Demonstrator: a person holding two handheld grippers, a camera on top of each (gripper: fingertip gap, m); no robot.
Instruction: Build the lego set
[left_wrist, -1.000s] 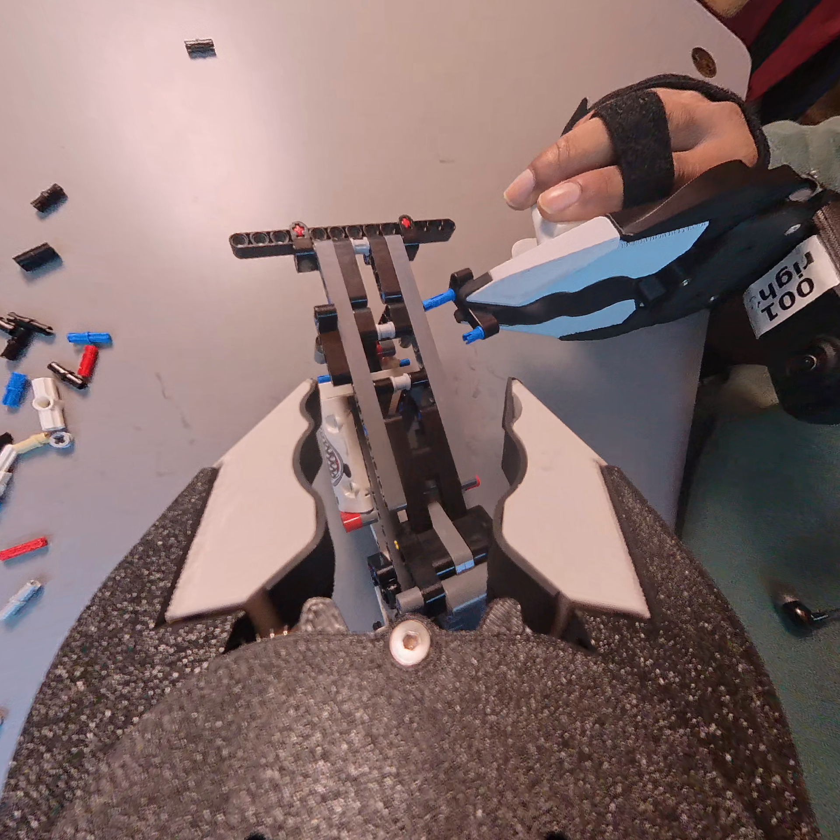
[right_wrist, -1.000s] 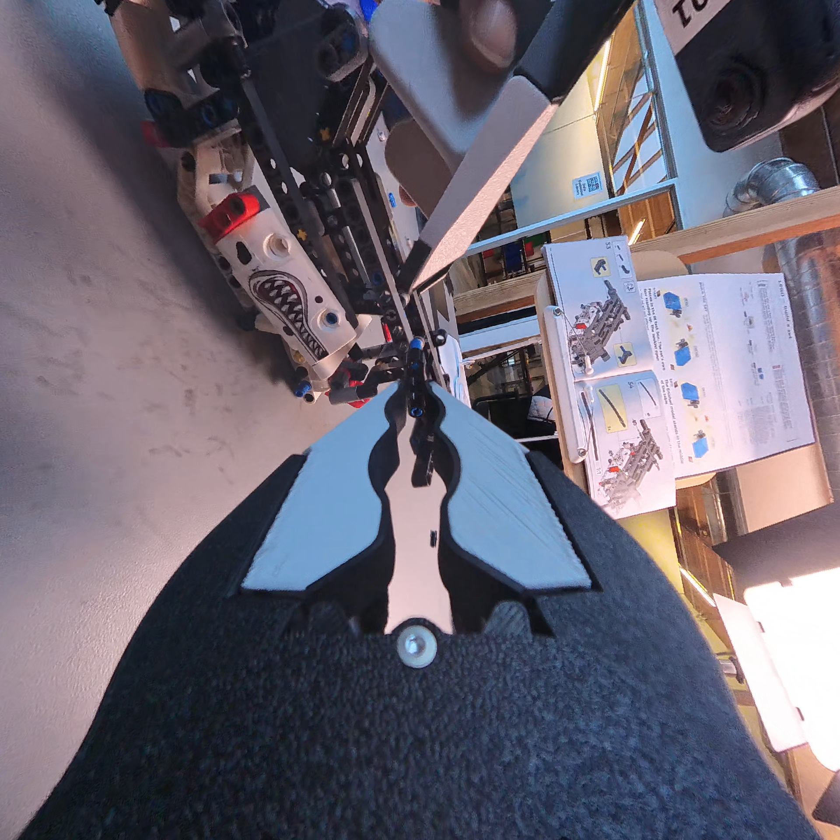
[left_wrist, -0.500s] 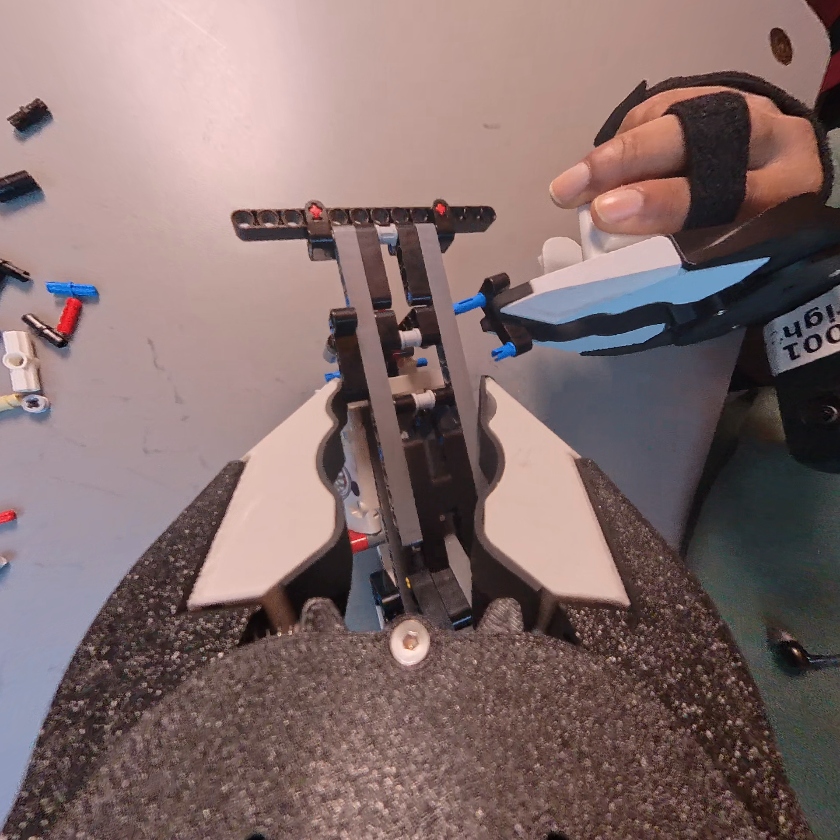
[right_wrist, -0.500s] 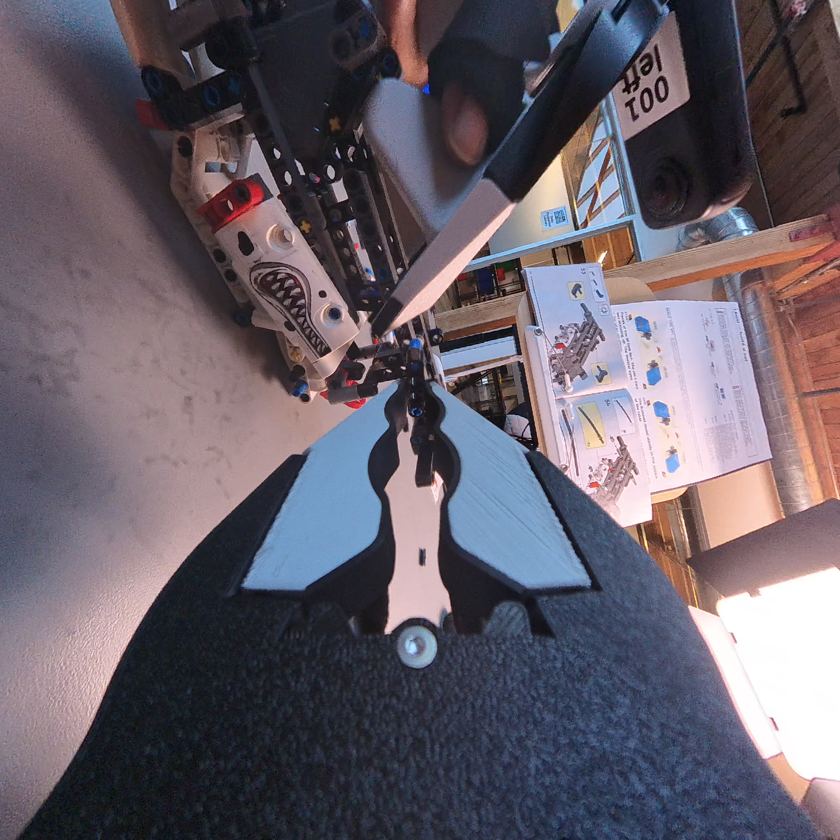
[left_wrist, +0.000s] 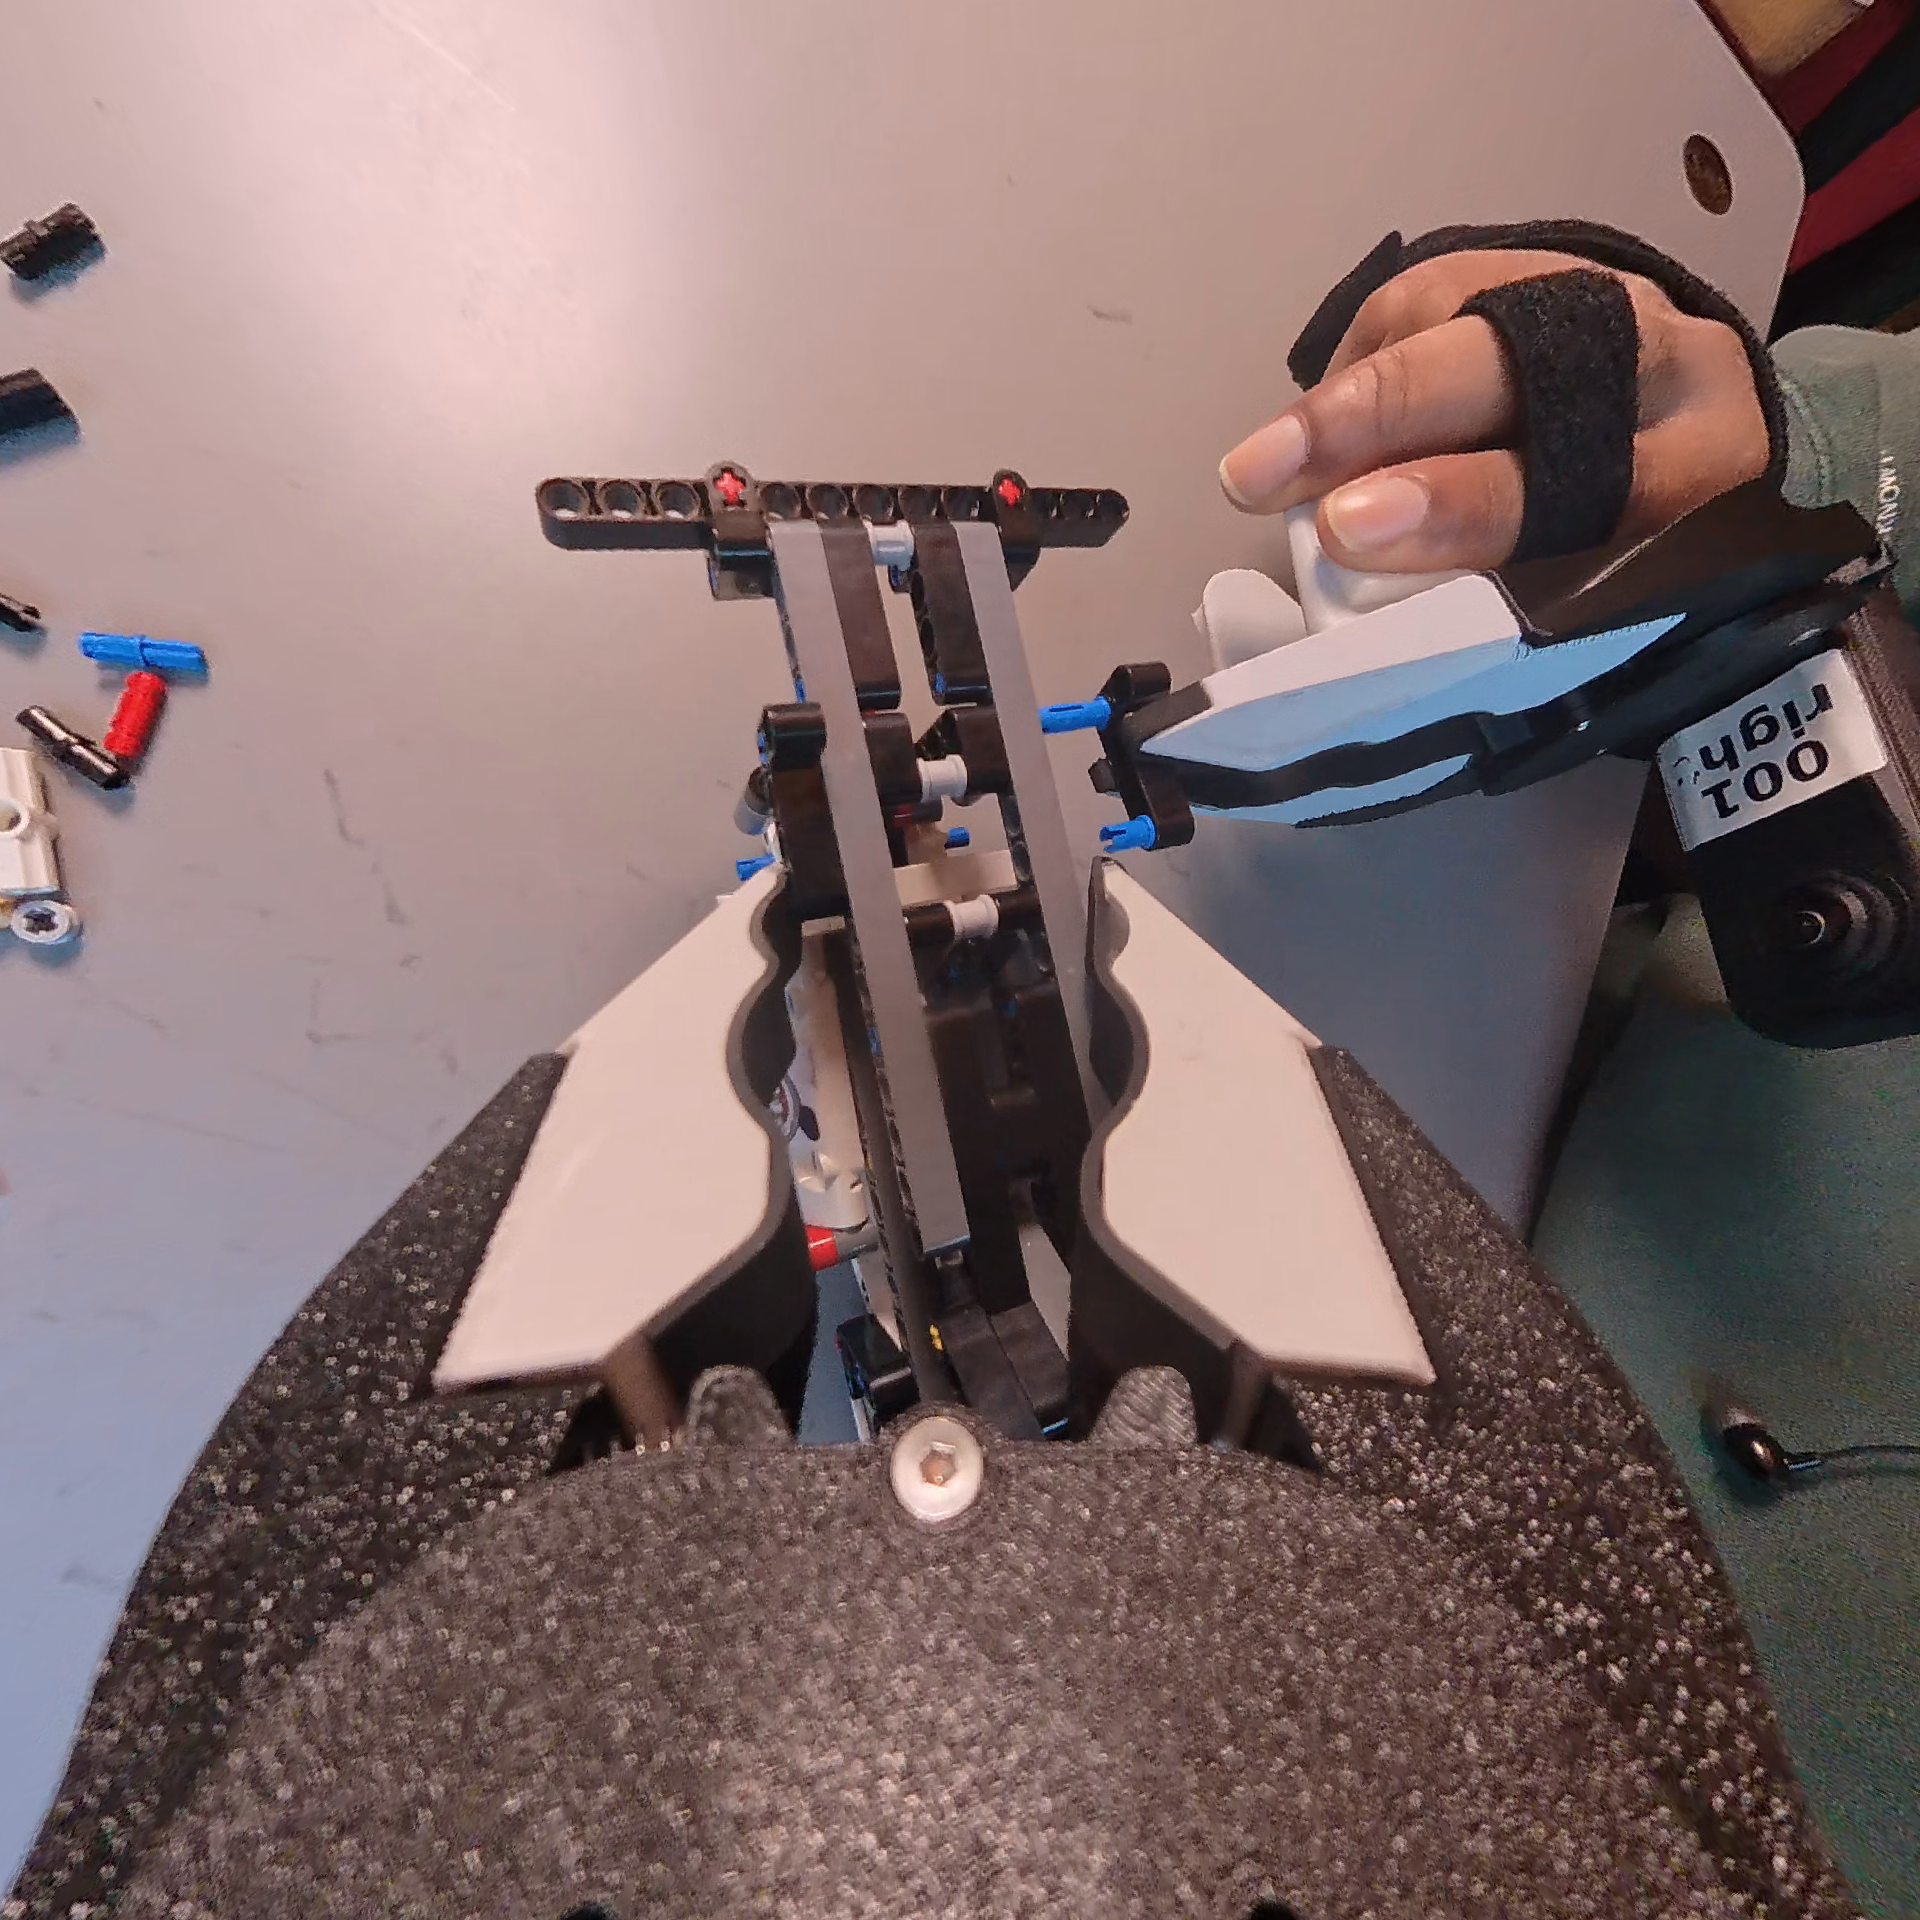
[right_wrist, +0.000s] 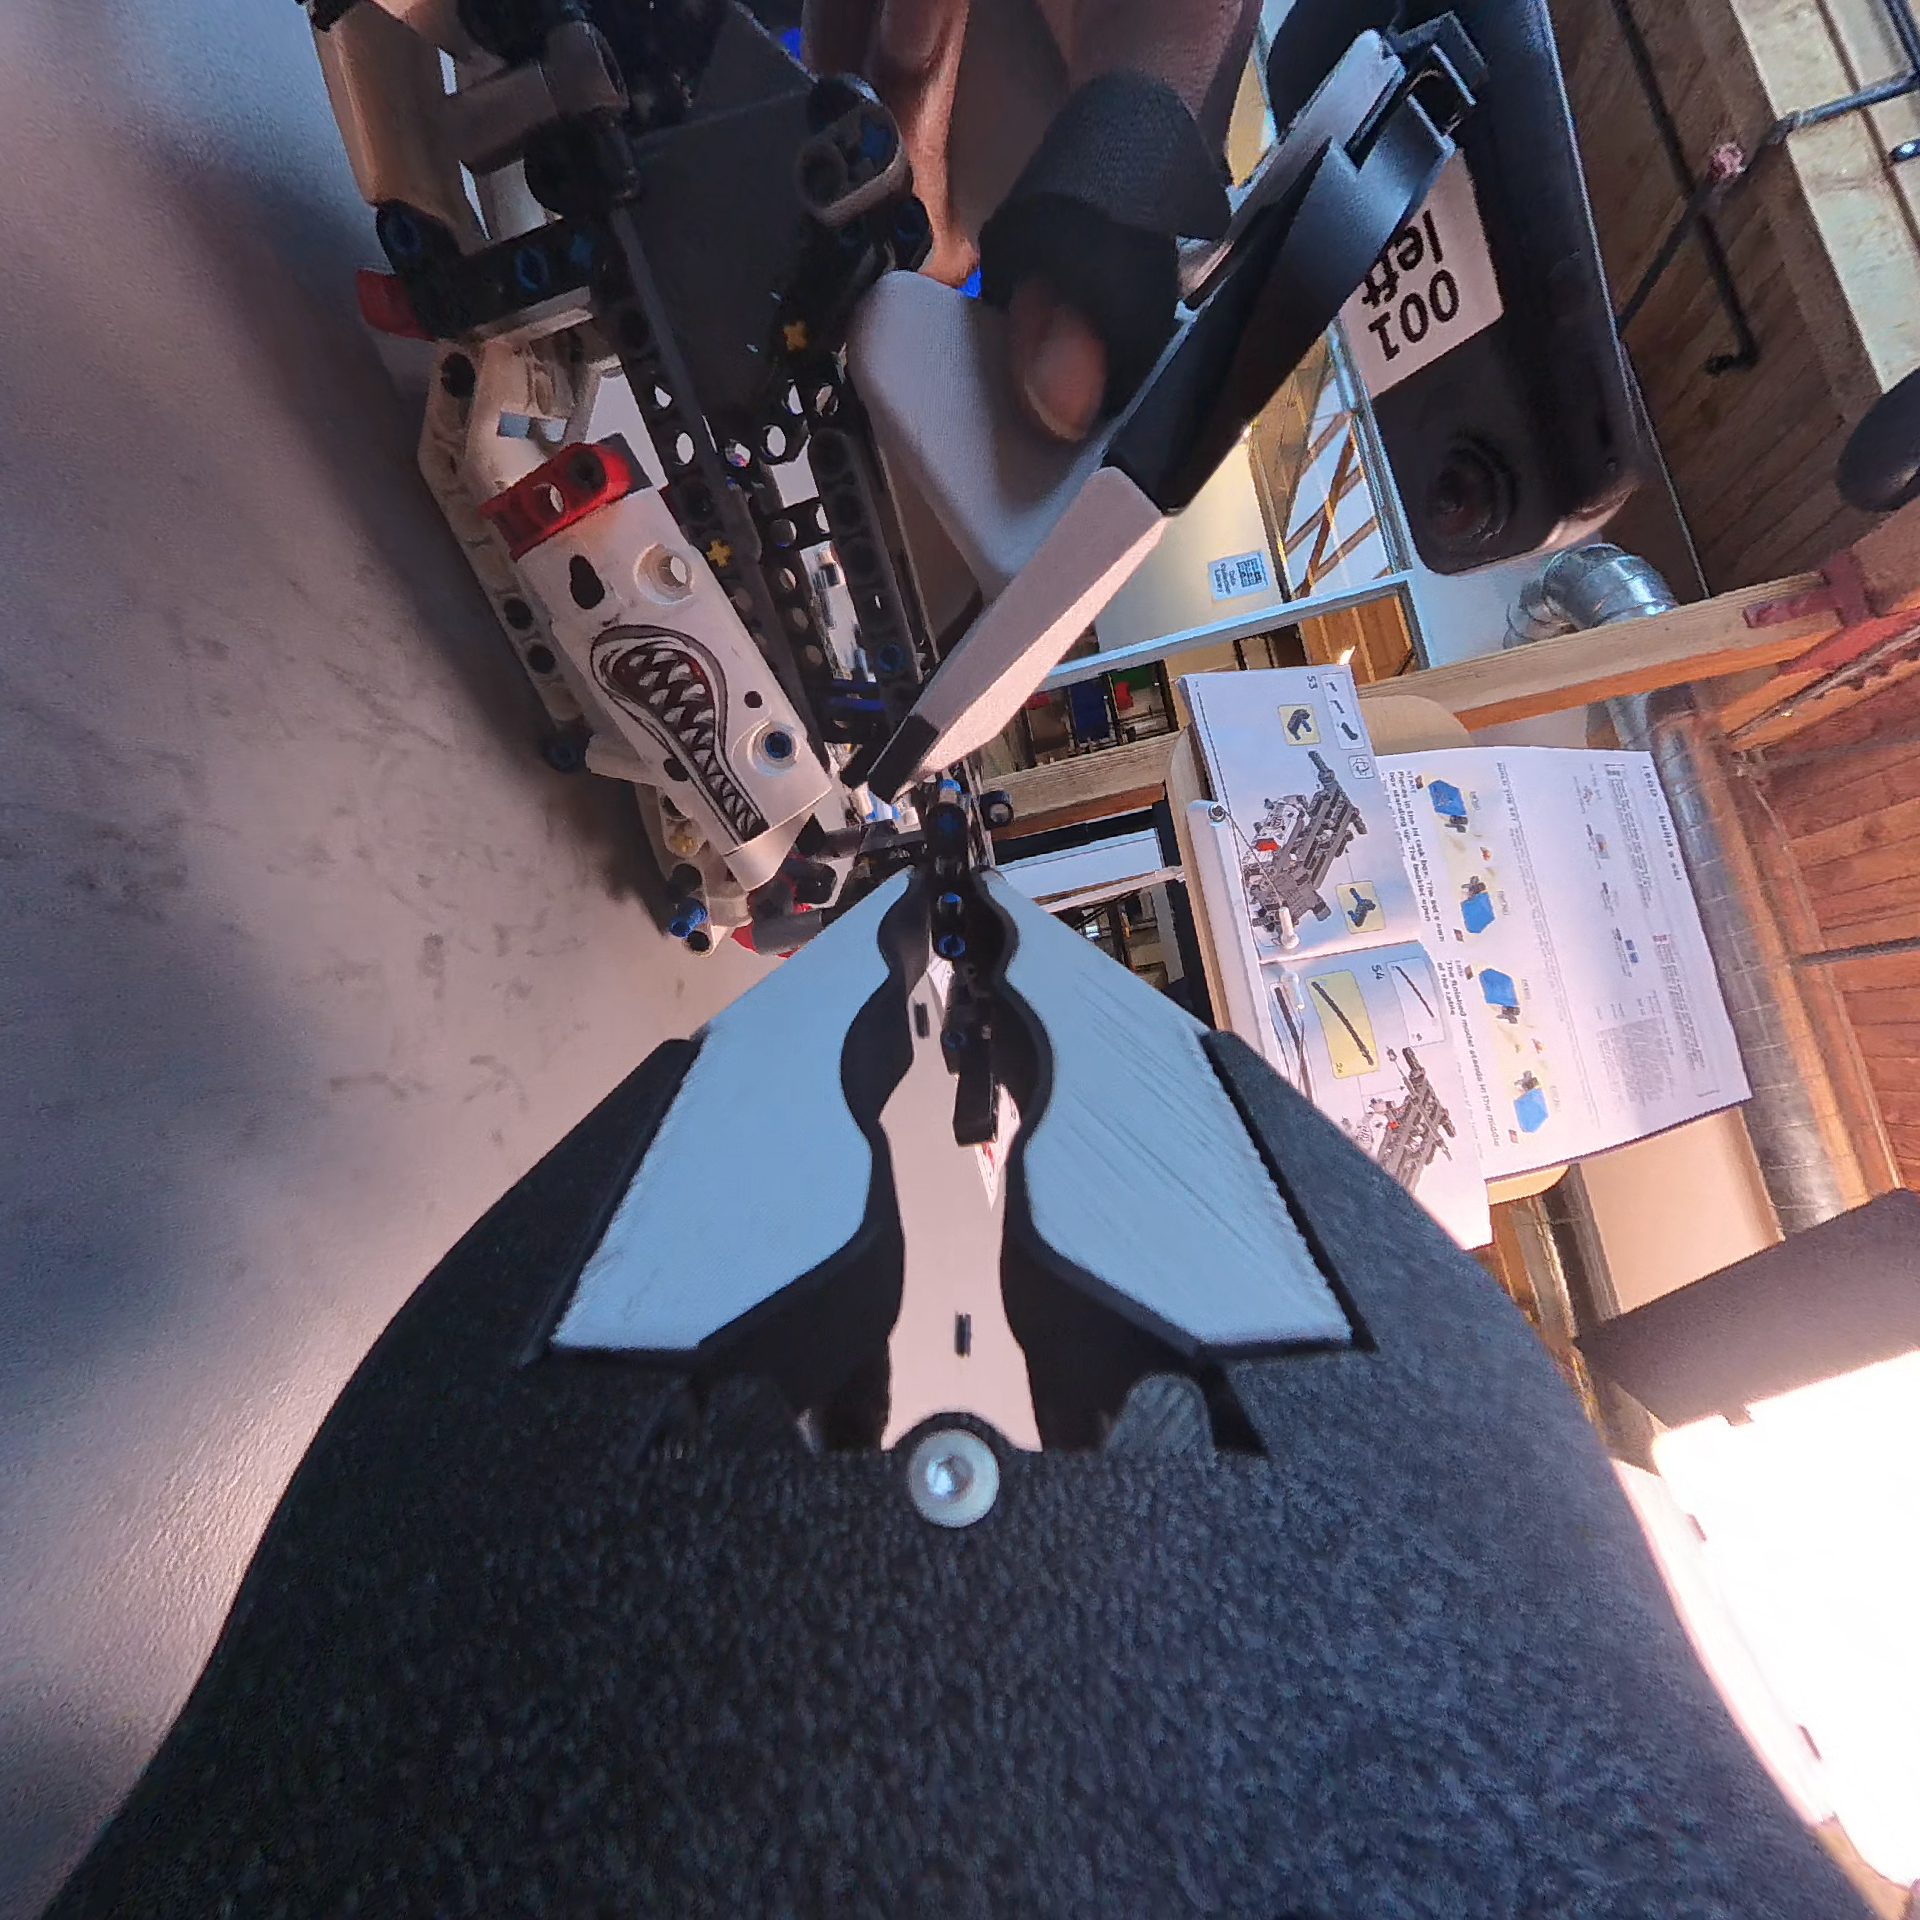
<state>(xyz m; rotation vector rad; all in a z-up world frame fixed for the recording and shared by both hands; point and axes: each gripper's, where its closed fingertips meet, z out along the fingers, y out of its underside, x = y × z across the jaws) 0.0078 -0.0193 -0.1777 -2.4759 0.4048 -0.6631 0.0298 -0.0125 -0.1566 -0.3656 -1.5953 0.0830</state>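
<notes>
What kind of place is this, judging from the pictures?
Probably a workshop or maker space: a grey table strewn with small building parts, wooden shelving, a metal duct and an open instruction booklet.

left gripper (left_wrist: 935, 904): jaws narrowed from wide apart 1.0 s ago to pressing both sides of the lego model (left_wrist: 904, 831). right gripper (left_wrist: 1153, 769): black piece (left_wrist: 1138, 753) with blue pins brought nearer the model's side.

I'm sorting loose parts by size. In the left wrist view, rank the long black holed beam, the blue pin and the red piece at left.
1. long black holed beam
2. blue pin
3. red piece

Pin and piece are close.
</notes>
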